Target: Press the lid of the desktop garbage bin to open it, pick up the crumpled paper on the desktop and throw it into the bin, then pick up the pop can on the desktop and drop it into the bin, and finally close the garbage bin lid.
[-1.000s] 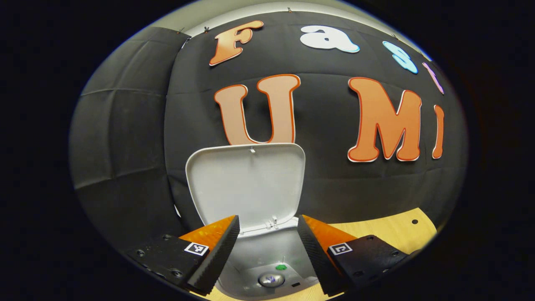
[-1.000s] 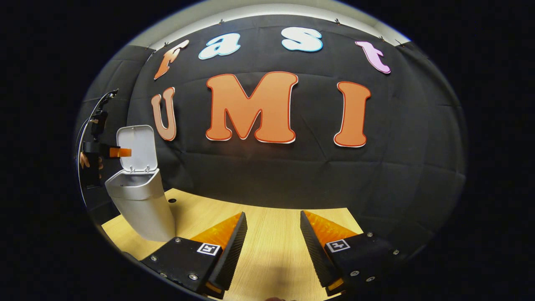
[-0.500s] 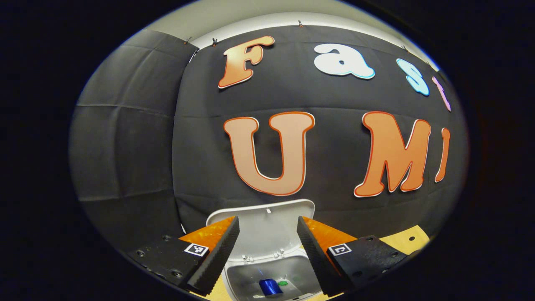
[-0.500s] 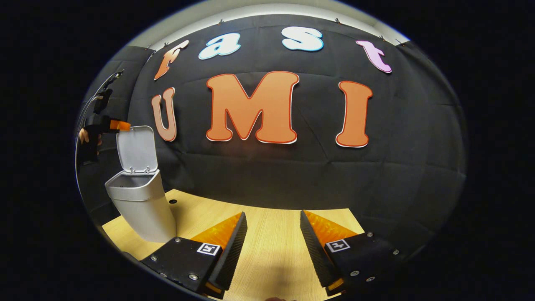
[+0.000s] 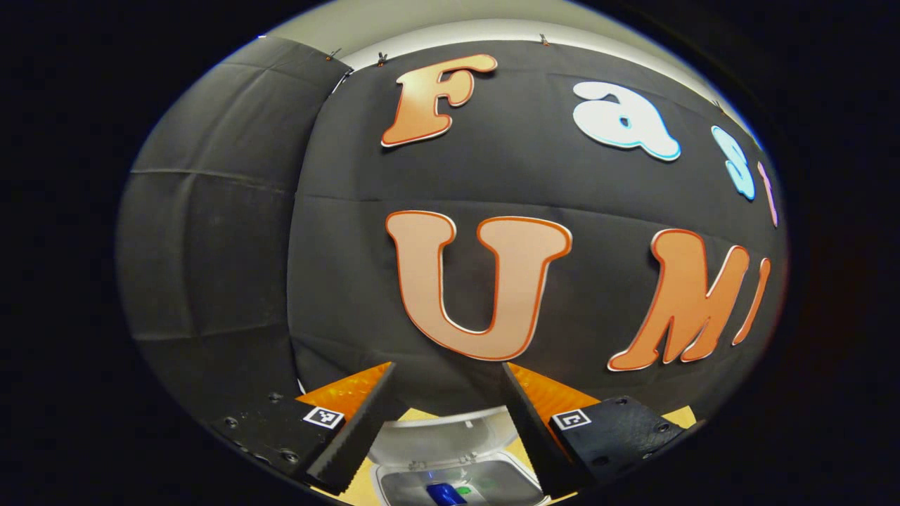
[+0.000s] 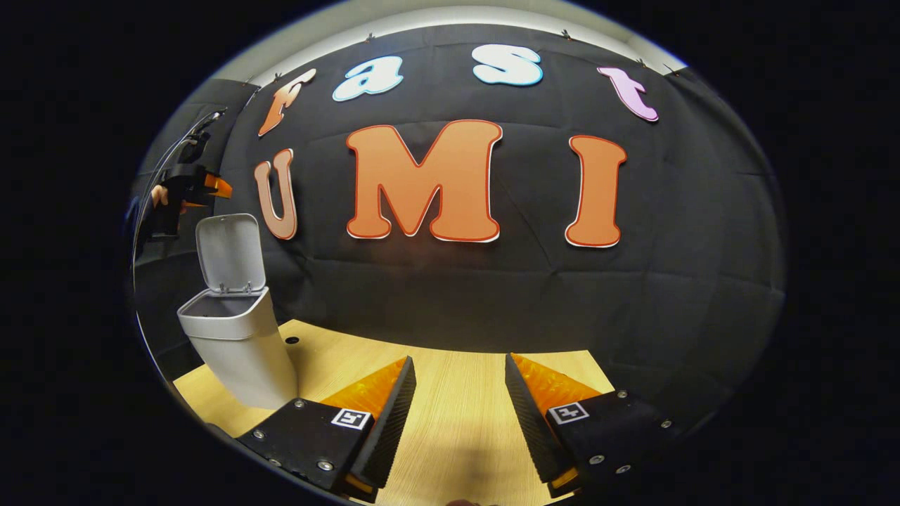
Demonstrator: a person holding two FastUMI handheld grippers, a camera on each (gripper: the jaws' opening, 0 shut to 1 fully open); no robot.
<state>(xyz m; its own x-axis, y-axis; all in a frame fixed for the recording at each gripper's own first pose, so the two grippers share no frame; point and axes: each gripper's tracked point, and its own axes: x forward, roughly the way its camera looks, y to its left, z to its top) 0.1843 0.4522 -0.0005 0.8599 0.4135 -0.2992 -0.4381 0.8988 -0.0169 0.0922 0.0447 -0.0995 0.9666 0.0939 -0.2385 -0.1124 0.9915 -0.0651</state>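
Note:
The white garbage bin [image 6: 235,348] stands at the table's far left with its lid [image 6: 230,251] raised upright. In the left gripper view I look down past the lid's top edge [image 5: 439,434] into the bin, where the blue pop can [image 5: 444,494] lies beside something green [image 5: 463,490]. My left gripper [image 5: 447,430] is open and empty, high above the lid; it also appears in the right gripper view as the left gripper [image 6: 191,186], held by a hand, up and left of the lid. My right gripper [image 6: 458,422] hangs open over the bare wooden table [image 6: 450,422].
The black booth wall rises close behind the bin. The wooden table has a small dark hole [image 6: 291,340] just right of the bin. Its right edge ends near the wall.
My left gripper has risen from just over the bin's mouth to above the top of the upright lid. The lid stays raised. My right gripper has not moved.

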